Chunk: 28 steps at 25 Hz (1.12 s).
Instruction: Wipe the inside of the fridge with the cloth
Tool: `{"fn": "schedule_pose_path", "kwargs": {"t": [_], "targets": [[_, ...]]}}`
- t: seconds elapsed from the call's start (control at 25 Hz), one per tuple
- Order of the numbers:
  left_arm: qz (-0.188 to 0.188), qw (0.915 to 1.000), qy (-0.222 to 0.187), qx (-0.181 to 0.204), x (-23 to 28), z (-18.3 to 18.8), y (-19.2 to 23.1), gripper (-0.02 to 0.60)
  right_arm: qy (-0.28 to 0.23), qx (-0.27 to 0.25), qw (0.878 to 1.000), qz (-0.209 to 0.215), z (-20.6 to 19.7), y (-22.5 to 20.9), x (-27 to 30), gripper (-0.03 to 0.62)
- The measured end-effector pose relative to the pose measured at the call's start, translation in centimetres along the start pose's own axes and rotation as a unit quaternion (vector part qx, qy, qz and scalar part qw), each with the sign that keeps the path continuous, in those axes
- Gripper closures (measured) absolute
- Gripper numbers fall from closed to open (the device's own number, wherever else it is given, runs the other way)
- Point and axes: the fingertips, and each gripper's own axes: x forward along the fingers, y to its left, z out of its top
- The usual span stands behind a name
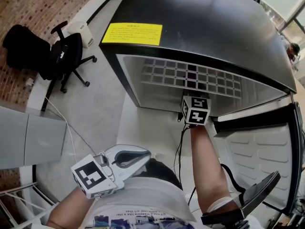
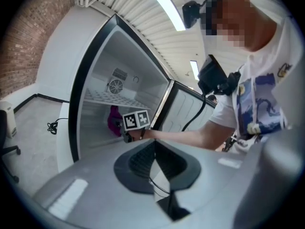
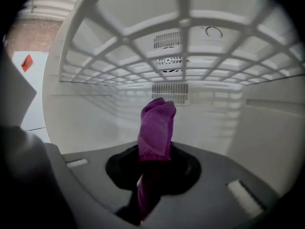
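Fridge (image 1: pixel 205 27) stands open: black top with a yellow label (image 1: pixel 132 34) at its left, white inside, door (image 1: pixel 259 151) swung out to the right. Right gripper (image 3: pixel 151 173) is reached into the compartment under the white wire shelf (image 3: pixel 181 23), with the person's forearm (image 1: pixel 207 166) stretched out behind it. Its jaws are closed on the purple cloth (image 3: pixel 156 128). A bunched fold of the cloth stands upright out of the jaws and the rest hangs down between them. The cloth is inside the fridge, below the shelf, and points toward the far wall, where a slotted vent (image 3: pixel 171 92) shows just beyond its tip. Contact between cloth and any fridge surface: cannot tell. From the left gripper view the cloth sits at the left of the compartment, just left of the right gripper's marker cube (image 2: pixel 137 120). A round fan grille (image 2: pixel 114 86) shows on the far wall above the shelf. Left gripper (image 2: pixel 153 161) is held low and near the person's body, outside the fridge and well apart from it. Its jaws are pressed together with nothing between them. A dark cable (image 1: pixel 180 147) hangs from the right gripper down toward the person. Left of the fridge, on the grey floor (image 1: pixel 102 113), stands a black office chair (image 1: pixel 64 56) beside a brick wall (image 1: pixel 28 4)
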Motion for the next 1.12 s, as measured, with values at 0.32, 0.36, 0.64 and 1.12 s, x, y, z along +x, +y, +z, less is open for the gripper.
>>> {"fn": "schedule_pose_path", "kwargs": {"t": [0.32, 0.36, 0.64, 1.12], "targets": [[-0.049, 0.9986, 0.014, 0.013, 2.4, 0.5, -1.3, 0.575, 0.037, -0.025, 0.991, -0.129, -2.5, -8.6, -3.6, 0.539], [-0.053, 0.9984, 0.016, 0.014, 2.5, 0.5, -1.4, 0.575, 0.043, -0.029, 0.989, -0.140, -2.9, -9.1, -3.9, 0.539], [-0.059, 0.9981, 0.019, 0.006, 2.5, 0.8, -1.4, 0.575, 0.087, -0.019, 0.984, -0.155, -5.9, -9.5, -3.3, 0.539], [-0.028, 0.9996, 0.006, 0.007, 0.2, -0.4, -0.1, 0.574, 0.089, -0.020, 0.993, -0.080, -6.2, -2.6, -0.5, 0.539]]}}
